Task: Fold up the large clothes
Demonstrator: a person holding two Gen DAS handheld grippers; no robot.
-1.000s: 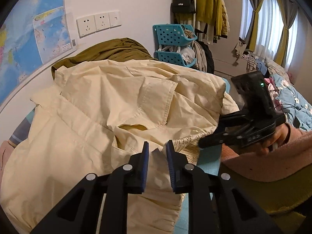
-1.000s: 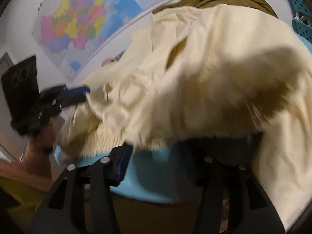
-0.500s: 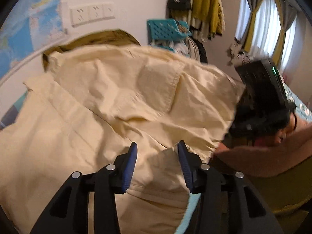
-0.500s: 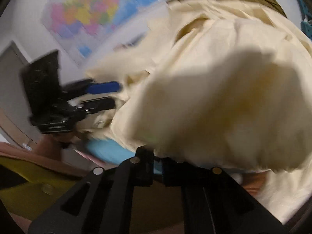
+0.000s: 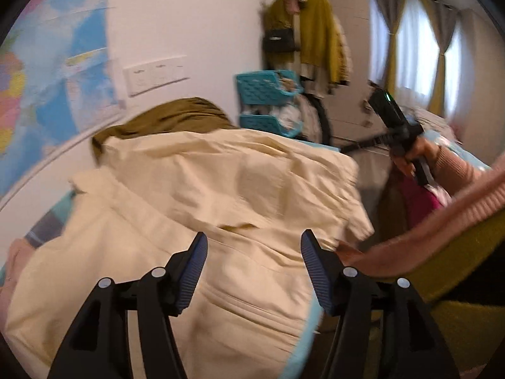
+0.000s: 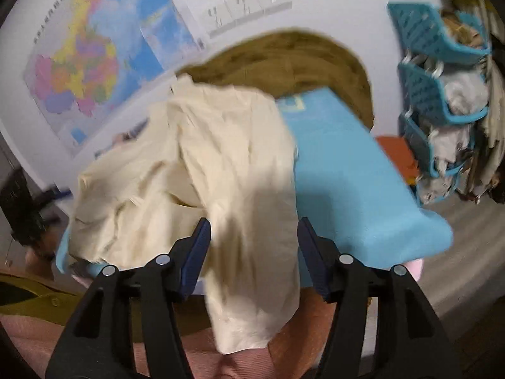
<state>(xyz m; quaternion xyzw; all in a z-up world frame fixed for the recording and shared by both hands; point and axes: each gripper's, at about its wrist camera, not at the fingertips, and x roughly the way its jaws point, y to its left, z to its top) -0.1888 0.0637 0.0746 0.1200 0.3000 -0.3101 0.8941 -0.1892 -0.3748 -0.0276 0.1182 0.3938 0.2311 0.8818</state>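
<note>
The cream jacket [image 5: 221,208] lies rumpled and bunched on the blue bench [image 6: 347,183] (one end drooping over the near edge); the left tongs [image 5: 254,271] gape wide above it, holding nothing; the right tongs [image 6: 252,252] likewise stand wide apart, empty.
</note>
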